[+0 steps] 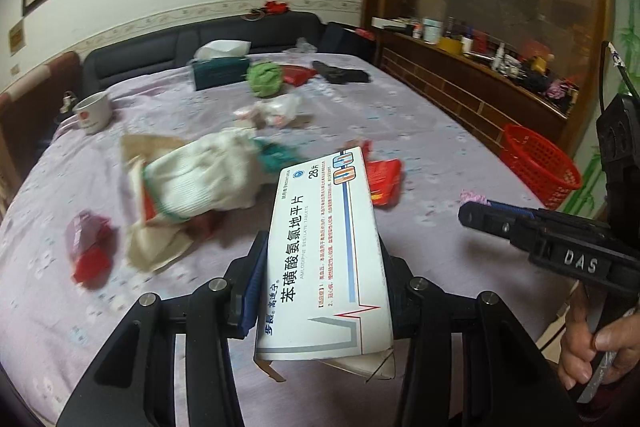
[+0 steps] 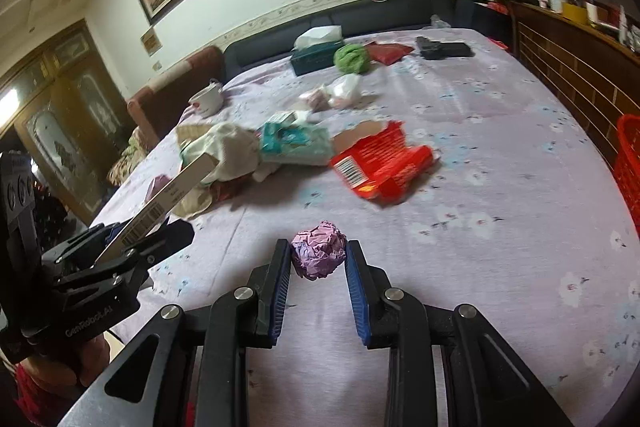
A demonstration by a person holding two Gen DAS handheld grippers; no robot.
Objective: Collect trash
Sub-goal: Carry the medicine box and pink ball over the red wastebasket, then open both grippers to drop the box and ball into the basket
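My left gripper (image 1: 322,247) is shut on a long white medicine box (image 1: 320,279) with blue and red print, which sticks out forward above the table. In the right wrist view that left gripper (image 2: 150,241) shows at the left, the box (image 2: 176,187) seen edge-on. My right gripper (image 2: 318,249) is shut on a crumpled purple paper ball (image 2: 319,259), both blue pads (image 2: 280,279) against its sides. In the left wrist view the right gripper (image 1: 478,213) reaches in from the right, a bit of purple paper ball (image 1: 473,195) at its tip.
A lilac flowered cloth (image 2: 500,187) covers the table. On it lie a torn red wrapper (image 2: 380,167), a white knitted cloth (image 1: 200,179), a mug (image 1: 94,111), a tissue box (image 1: 218,71) and a green wad (image 1: 263,78). A red mesh basket (image 1: 540,167) stands at the right edge.
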